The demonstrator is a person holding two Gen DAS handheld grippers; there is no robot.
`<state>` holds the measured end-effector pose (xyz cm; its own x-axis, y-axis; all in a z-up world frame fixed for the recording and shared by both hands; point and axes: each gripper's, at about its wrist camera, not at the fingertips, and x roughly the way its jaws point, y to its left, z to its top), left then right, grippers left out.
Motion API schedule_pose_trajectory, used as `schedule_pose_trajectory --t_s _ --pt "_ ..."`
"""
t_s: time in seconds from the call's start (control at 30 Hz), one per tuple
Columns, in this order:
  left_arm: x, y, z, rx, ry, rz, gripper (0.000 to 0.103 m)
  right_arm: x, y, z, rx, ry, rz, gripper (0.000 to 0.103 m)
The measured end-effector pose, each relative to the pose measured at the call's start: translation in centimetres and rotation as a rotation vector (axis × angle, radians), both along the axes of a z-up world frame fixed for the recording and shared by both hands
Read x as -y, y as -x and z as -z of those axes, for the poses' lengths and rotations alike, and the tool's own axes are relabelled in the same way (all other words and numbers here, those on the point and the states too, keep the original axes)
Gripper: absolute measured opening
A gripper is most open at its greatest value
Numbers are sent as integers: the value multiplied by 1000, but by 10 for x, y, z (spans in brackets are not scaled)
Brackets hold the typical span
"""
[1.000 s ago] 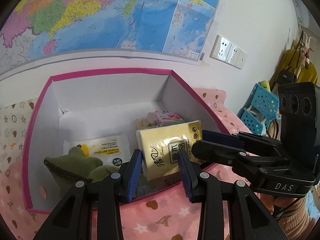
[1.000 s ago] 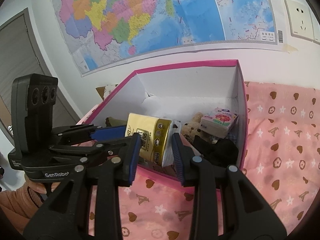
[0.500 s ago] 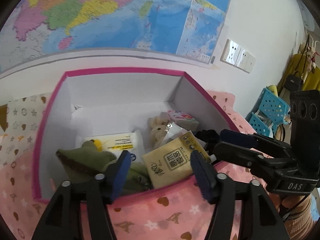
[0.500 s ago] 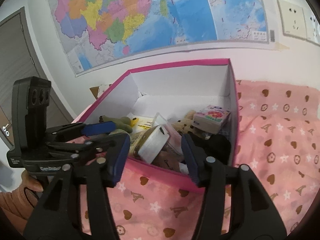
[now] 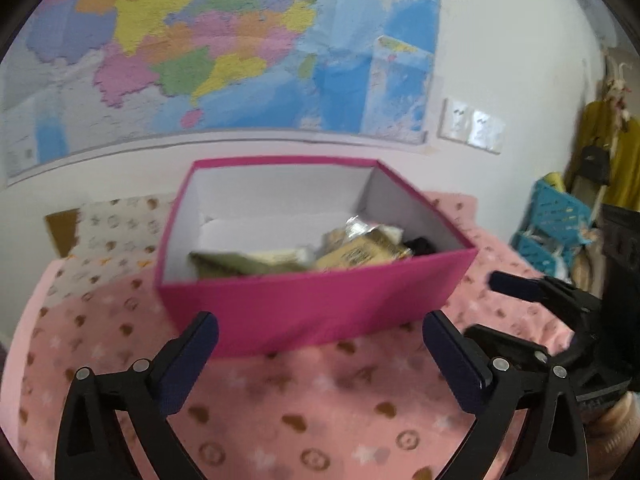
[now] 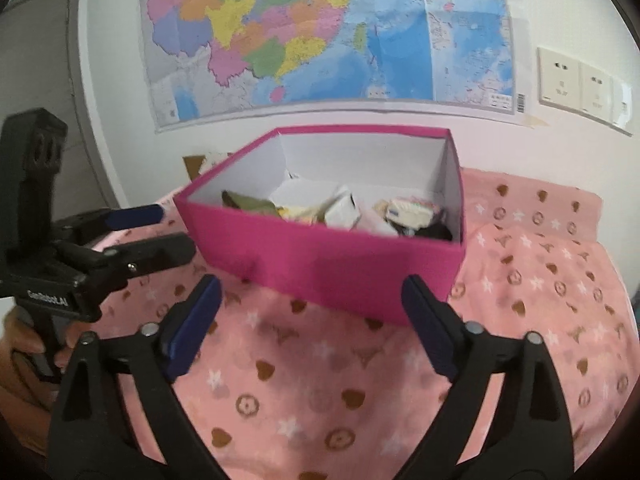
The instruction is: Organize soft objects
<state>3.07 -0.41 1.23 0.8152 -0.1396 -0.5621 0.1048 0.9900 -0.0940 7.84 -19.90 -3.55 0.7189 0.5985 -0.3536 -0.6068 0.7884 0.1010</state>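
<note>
A pink box [image 5: 320, 304] with white inner walls stands on the pink patterned blanket; it also shows in the right wrist view [image 6: 328, 268]. Inside lie a yellow tissue pack [image 5: 360, 254], a green plush toy [image 5: 232, 264], a floral tissue pack [image 6: 412, 208] and a black soft item [image 6: 434, 232]. My left gripper [image 5: 320, 344] is open and empty, in front of the box. My right gripper [image 6: 312, 312] is open and empty, also in front of the box. Each gripper shows beside the other in the other's view.
The pink blanket [image 6: 540, 272] covers the surface around the box. A wall map [image 6: 320, 32] and wall sockets [image 6: 576, 84] are behind. Blue baskets [image 5: 556, 220] stand at the right. A door [image 6: 44, 80] is at the left.
Both grippers let go of the yellow tissue pack, which dropped into the box. Both opened wide and pulled back from the box.
</note>
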Motion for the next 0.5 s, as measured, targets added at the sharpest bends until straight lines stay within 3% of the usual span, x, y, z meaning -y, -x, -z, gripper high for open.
schedule_pose_trajectory --t_s 0.5 --pt "-3 40 15 -19 -56 -102 103 -7 38 17 -1 -8 34 96"
